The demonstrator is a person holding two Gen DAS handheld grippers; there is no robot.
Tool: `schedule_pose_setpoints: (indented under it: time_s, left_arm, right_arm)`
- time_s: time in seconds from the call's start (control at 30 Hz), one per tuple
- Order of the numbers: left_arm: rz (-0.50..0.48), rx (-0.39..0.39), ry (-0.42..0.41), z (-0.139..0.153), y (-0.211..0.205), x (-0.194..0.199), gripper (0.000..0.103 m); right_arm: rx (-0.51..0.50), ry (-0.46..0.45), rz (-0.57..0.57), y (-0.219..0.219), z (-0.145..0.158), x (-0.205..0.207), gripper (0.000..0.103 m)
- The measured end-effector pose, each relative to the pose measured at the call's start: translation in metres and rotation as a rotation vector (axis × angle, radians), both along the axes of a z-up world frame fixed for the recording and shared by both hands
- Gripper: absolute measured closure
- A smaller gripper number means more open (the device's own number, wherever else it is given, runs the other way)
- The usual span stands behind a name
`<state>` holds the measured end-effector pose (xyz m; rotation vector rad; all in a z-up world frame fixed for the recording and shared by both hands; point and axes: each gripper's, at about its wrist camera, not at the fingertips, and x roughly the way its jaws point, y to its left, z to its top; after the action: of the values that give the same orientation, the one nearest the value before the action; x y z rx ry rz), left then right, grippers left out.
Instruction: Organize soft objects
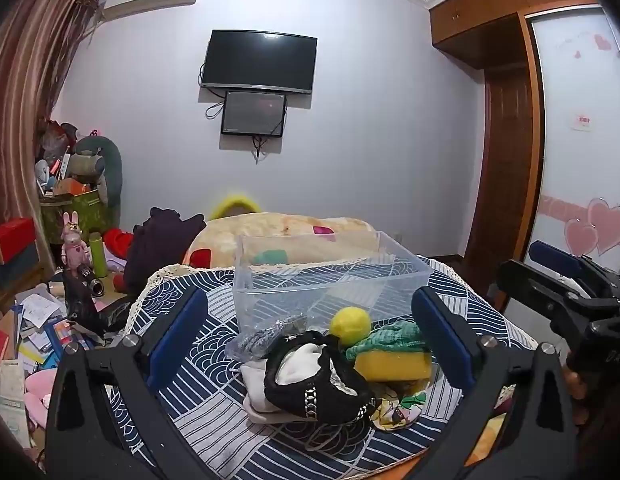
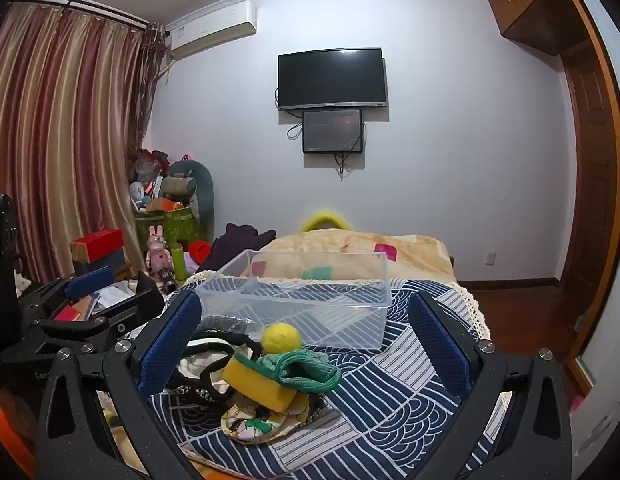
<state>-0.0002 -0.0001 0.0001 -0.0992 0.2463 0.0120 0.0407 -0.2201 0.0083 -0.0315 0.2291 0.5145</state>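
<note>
A pile of soft things lies on the blue-and-white patterned cloth [image 1: 214, 408]: a black-and-white garment [image 1: 314, 384], a yellow sponge [image 1: 394, 364] with a green knitted cloth [image 1: 394, 334] on it, a yellow ball [image 1: 350, 325], a grey knit piece [image 1: 266, 336] and a floral pad [image 1: 394, 410]. A clear plastic box [image 1: 330, 276] stands empty behind the pile. My left gripper [image 1: 314, 336] is open above the pile and holds nothing. My right gripper [image 2: 306, 344] is open and empty, with the sponge [image 2: 258, 384], green cloth [image 2: 310, 368] and ball [image 2: 281, 338] between its fingers' span.
A beige blanket [image 1: 278, 236] lies on the bed behind the box [image 2: 310, 300]. Cluttered papers, a pink rabbit toy [image 1: 74, 240] and boxes fill the left side. A wardrobe [image 1: 506, 152] stands at the right. The right gripper shows in the left wrist view at the right edge [image 1: 558, 280].
</note>
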Motion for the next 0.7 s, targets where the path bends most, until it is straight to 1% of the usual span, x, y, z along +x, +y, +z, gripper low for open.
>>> schedule_pose_setpoints:
  time_s: [0.27,0.43,0.7]
  left_arm:
    - [0.006,0.009,-0.003,-0.0007,-0.0015,0.0013,0.000]
    - [0.004,0.008,0.001,0.0009,0.0060,-0.0009,0.000]
    - [0.006,0.014,0.000,0.0003,0.0014,-0.0009,0.000]
  right_arm:
    - [0.002,-0.002,0.003,0.0006,-0.0003,-0.0002,0.000]
    - [0.001,-0.003,0.006,0.0011,-0.0004,-0.0005,0.000]
    - [0.001,-0.002,0.004,0.0009,-0.0007,-0.0003,0.000]
